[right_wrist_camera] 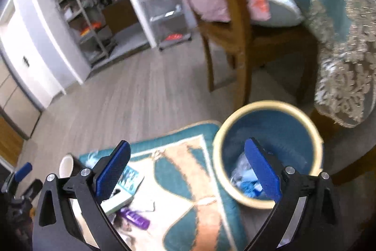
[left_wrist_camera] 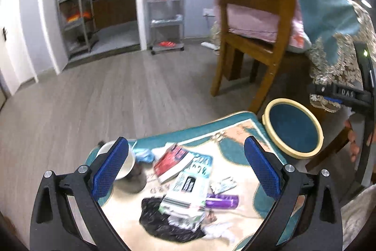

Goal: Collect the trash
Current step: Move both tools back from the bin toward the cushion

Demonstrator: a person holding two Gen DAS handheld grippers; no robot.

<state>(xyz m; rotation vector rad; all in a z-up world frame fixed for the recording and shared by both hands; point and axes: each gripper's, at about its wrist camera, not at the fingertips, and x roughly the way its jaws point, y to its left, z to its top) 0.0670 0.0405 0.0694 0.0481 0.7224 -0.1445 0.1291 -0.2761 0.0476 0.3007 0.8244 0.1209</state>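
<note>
Both claws, left claw [left_wrist_camera: 186,165] and right claw [right_wrist_camera: 186,167], gape wide, holding nothing. One round teal bin with cream rim [right_wrist_camera: 268,152] stands right of the teal patterned rug [left_wrist_camera: 235,147]; blurred bluish trash inside shows only from the right wrist. One purple tube [left_wrist_camera: 222,201], one black plastic bag [left_wrist_camera: 157,219] partly covered.

My right gripper [right_wrist_camera: 188,168] hangs over the floor with its blue fingers [right_wrist_camera: 112,171] spread wide and nothing between them. Below my right-hand finger stands a teal bin [right_wrist_camera: 270,107] with a cream rim, crumpled blue and clear trash [right_wrist_camera: 244,180] inside. Left of it lies a teal and cream rug [right_wrist_camera: 178,171] carrying a purple tube [right_wrist_camera: 136,218] and a box [right_wrist_camera: 128,180]. A wooden chair [right_wrist_camera: 235,39] stands behind.
</note>
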